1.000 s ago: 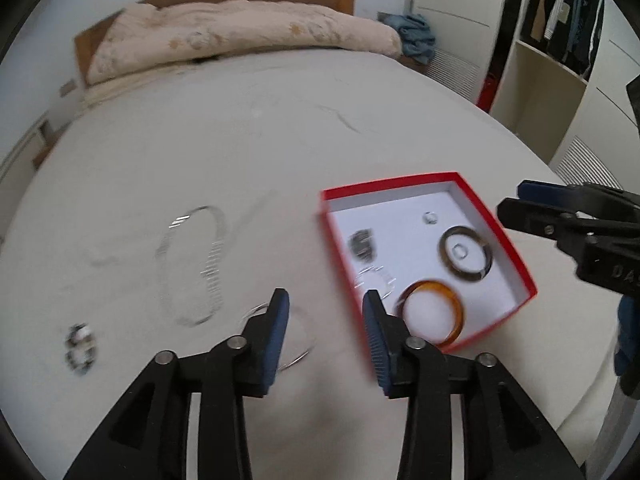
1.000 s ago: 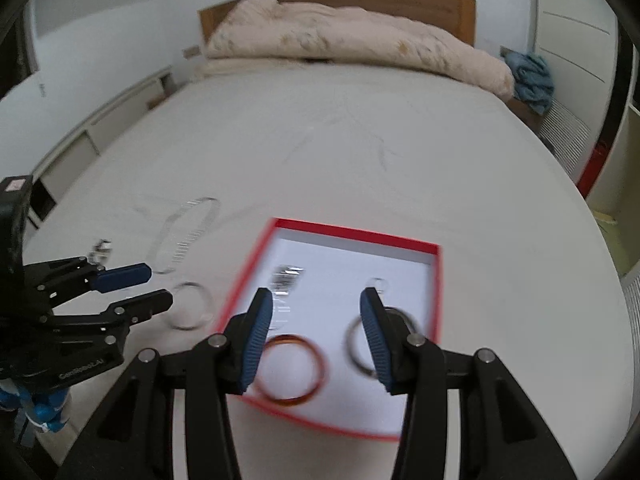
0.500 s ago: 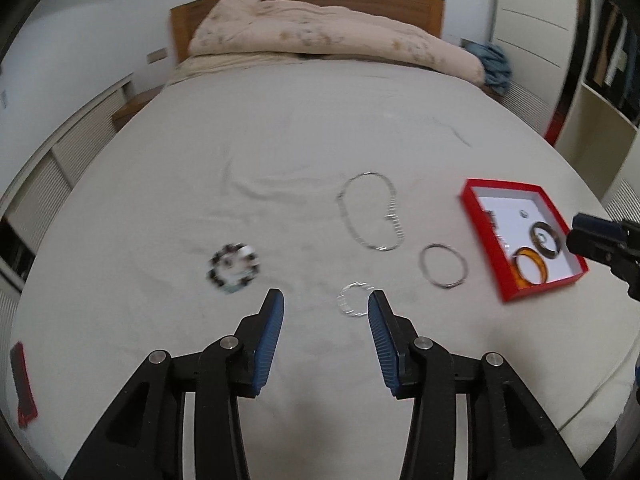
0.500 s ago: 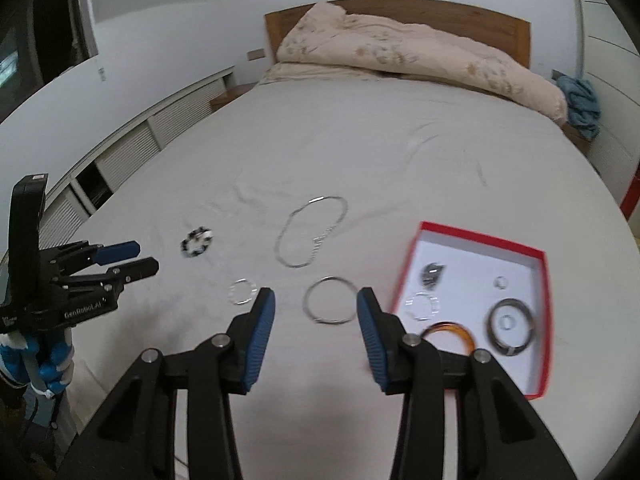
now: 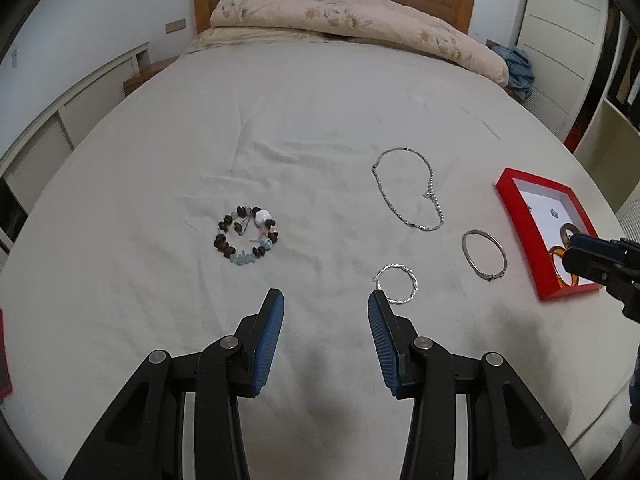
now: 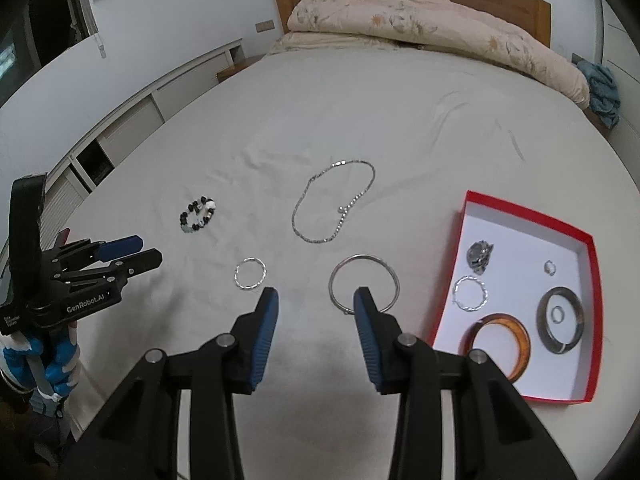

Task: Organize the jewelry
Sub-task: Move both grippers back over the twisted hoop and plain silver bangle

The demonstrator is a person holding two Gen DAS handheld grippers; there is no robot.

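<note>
4 pieces lie loose on the bed sheet (image 5: 320,120), well apart, easy to pick singly; the red box (image 6: 532,216) holds others. Left gripper (image 5: 325,312) and right gripper (image 6: 316,306) both hover wide, empty.
</note>
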